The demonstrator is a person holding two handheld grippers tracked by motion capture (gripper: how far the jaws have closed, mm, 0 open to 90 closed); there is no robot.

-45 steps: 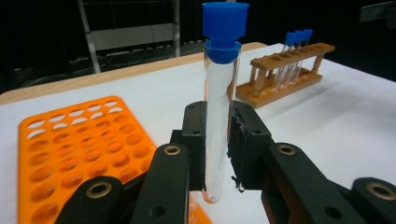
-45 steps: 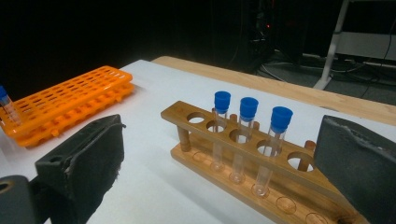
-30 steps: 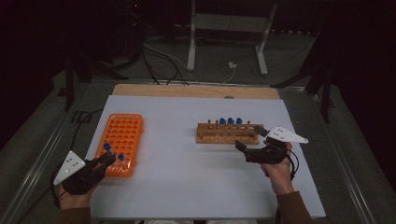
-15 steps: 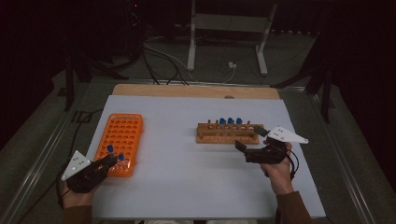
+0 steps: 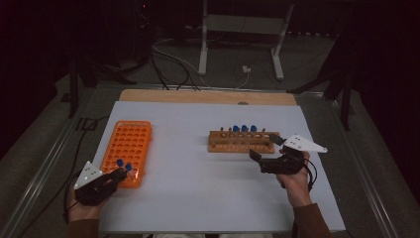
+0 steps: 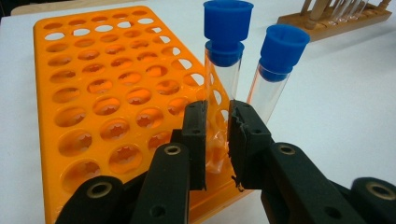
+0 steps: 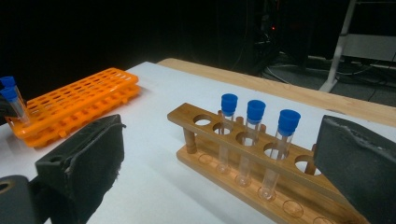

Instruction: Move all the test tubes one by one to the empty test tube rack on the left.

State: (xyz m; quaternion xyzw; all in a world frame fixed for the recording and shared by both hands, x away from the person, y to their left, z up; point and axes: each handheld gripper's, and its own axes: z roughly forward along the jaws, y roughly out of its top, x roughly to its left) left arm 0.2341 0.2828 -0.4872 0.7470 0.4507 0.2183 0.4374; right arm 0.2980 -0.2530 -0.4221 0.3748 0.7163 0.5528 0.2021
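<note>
High view: two blue-capped clear tubes (image 5: 124, 165) stand in the orange plastic rack (image 5: 130, 144), left hand-held gripper (image 6: 217, 140) clamping one, while three wait in the wooden rack (image 5: 240, 144) by the wide-open, empty right hand-held gripper (image 5: 267, 159).

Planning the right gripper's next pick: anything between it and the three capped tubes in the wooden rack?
Nothing visible. The right gripper is open just in front of the wooden rack, and the three capped tubes sit between its jaws' line of sight, with bare table between.

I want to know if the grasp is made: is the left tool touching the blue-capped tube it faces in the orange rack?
Touching. In the left gripper view, the left tool has both jaws pressed against the glass of the tube.
</note>
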